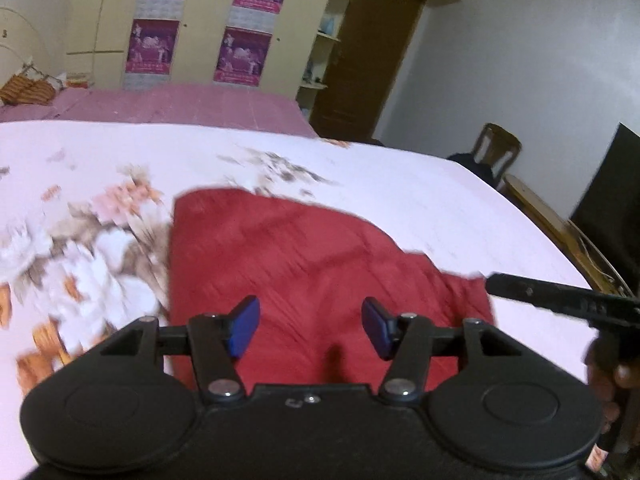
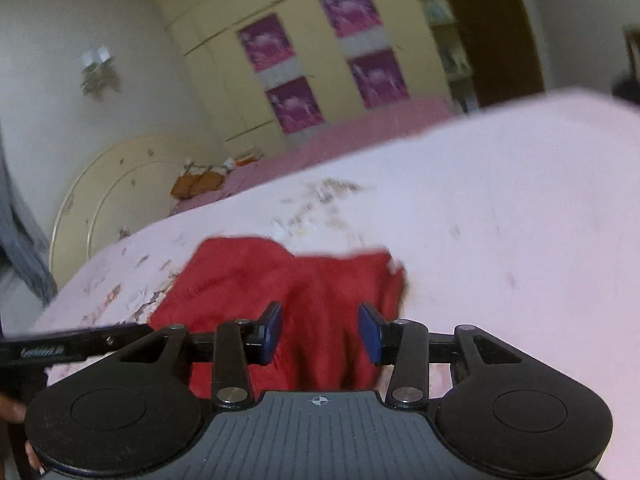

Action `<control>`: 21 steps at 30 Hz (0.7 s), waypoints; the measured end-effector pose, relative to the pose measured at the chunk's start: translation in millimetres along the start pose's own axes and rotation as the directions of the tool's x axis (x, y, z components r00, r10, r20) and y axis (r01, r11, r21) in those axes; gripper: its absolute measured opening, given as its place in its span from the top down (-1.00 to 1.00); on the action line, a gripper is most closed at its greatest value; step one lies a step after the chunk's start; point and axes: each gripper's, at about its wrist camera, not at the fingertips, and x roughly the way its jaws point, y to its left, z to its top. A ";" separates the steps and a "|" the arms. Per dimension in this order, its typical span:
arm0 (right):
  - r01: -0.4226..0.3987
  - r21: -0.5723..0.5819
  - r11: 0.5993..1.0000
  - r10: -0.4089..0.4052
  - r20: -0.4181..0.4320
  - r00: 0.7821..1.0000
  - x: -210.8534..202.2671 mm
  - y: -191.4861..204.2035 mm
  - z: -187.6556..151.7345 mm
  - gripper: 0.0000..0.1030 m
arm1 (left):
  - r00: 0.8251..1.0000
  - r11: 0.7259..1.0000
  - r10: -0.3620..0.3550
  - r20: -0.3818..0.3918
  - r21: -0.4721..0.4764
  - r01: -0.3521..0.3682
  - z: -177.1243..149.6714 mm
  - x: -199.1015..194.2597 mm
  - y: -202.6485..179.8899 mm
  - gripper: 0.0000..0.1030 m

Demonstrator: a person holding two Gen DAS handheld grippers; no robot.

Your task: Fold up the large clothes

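Note:
A red garment [image 1: 304,264] lies folded on a bed covered by a white floral sheet [image 1: 80,216]. My left gripper [image 1: 310,328] hovers over its near part, blue pads apart, nothing between them. In the right wrist view the same red garment [image 2: 304,280] lies bunched ahead of my right gripper [image 2: 320,332], whose blue pads also stand apart with only cloth below them. The right gripper's black finger [image 1: 560,296] pokes in at the right of the left view. The left gripper's black finger [image 2: 72,344] crosses the left edge of the right view.
A pink bedspread [image 1: 180,104] lies beyond the sheet, with an orange bundle [image 1: 28,88] at its head. Cream wardrobes with purple posters [image 1: 160,20] and a brown door [image 1: 372,52] line the far wall. A wooden chair [image 1: 496,152] and a dark screen [image 1: 612,200] stand right of the bed.

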 end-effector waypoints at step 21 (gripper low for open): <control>0.196 0.044 0.980 -0.186 -0.171 0.968 33.0 15.1 -17.0 0.71 | 0.981 0.978 -0.102 -0.166 0.162 0.129 7.6 22.7 8.1 0.05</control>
